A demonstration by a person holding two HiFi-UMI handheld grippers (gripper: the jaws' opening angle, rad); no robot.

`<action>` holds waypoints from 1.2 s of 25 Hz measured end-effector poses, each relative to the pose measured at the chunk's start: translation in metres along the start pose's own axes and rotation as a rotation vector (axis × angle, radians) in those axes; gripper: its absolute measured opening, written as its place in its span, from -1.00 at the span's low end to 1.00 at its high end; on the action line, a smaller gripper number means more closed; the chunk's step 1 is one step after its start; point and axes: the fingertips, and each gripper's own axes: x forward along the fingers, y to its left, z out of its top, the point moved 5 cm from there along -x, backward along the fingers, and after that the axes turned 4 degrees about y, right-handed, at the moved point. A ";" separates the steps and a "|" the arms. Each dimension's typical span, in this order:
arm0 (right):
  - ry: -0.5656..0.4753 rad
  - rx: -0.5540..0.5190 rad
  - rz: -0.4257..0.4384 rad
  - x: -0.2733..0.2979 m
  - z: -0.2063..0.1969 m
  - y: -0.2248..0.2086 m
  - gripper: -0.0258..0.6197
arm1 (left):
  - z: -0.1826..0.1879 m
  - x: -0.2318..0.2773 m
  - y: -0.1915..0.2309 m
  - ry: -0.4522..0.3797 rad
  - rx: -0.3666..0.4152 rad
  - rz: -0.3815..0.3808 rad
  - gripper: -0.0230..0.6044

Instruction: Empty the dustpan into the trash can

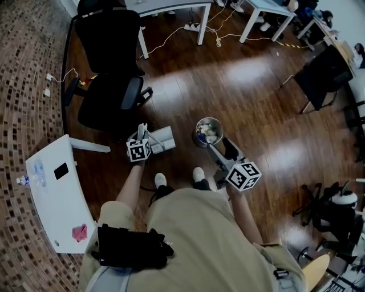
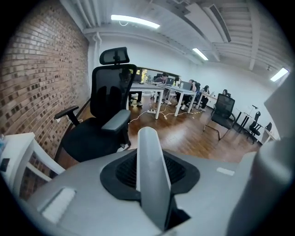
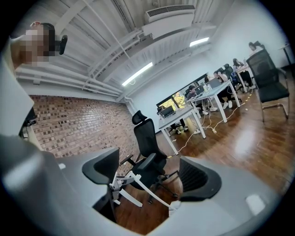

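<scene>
Black chair [image 1: 108, 63]; dark brown wood floor [image 1: 188, 97] (pale glare patches); red-brown brick wall [image 2: 41, 83]; silver trash can [image 1: 198, 137]; pale grey dustpan [image 1: 163, 138].

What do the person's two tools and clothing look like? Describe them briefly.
The left tool and right tool have grey bodies with black ribbed pads, each carrying a white cube printed with black square markers. The person wears a beige short-sleeved shirt and white shoes.

This is looking like an open-plan office: a black swivel chair [image 1: 108, 63] is standing on a wood floor [image 1: 228, 80] by white desks [image 1: 165, 7], cables [image 1: 219, 31] are trailing beneath, people [image 2: 191, 85] are sitting at monitors [image 3: 177, 99], and strip lights [image 2: 134, 20] are glowing beside a brick wall [image 2: 41, 78].
</scene>
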 end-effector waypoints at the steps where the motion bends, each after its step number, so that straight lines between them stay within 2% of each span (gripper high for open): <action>1: -0.001 0.002 -0.005 -0.002 -0.001 0.000 0.32 | -0.007 -0.001 -0.005 -0.010 0.000 -0.014 -0.61; 4: 0.005 0.010 -0.024 -0.006 -0.005 -0.003 0.32 | -0.028 -0.002 -0.028 0.006 0.025 -0.074 -0.58; 8: -0.020 0.009 -0.042 -0.005 -0.011 -0.008 0.32 | -0.066 -0.008 -0.053 0.091 0.074 -0.134 -0.38; 11: -0.074 0.001 -0.038 -0.003 -0.003 -0.009 0.32 | -0.067 -0.030 -0.064 0.066 0.116 -0.155 -0.17; 13: -0.073 -0.025 -0.015 0.005 0.002 -0.004 0.32 | -0.056 -0.051 -0.066 0.021 0.131 -0.177 0.09; 15: -0.070 -0.064 0.007 0.016 0.006 0.004 0.32 | -0.039 -0.075 -0.064 -0.045 0.151 -0.191 0.18; 23: -0.122 -0.257 0.100 0.056 0.037 0.066 0.33 | 0.060 -0.167 -0.044 -0.404 0.148 -0.199 0.19; 27: -0.175 -0.316 0.077 0.055 0.042 0.096 0.37 | 0.089 -0.202 -0.042 -0.524 0.177 -0.232 0.19; 30: -0.222 -0.372 0.013 0.047 0.045 0.115 0.53 | 0.101 -0.219 -0.041 -0.589 0.193 -0.270 0.19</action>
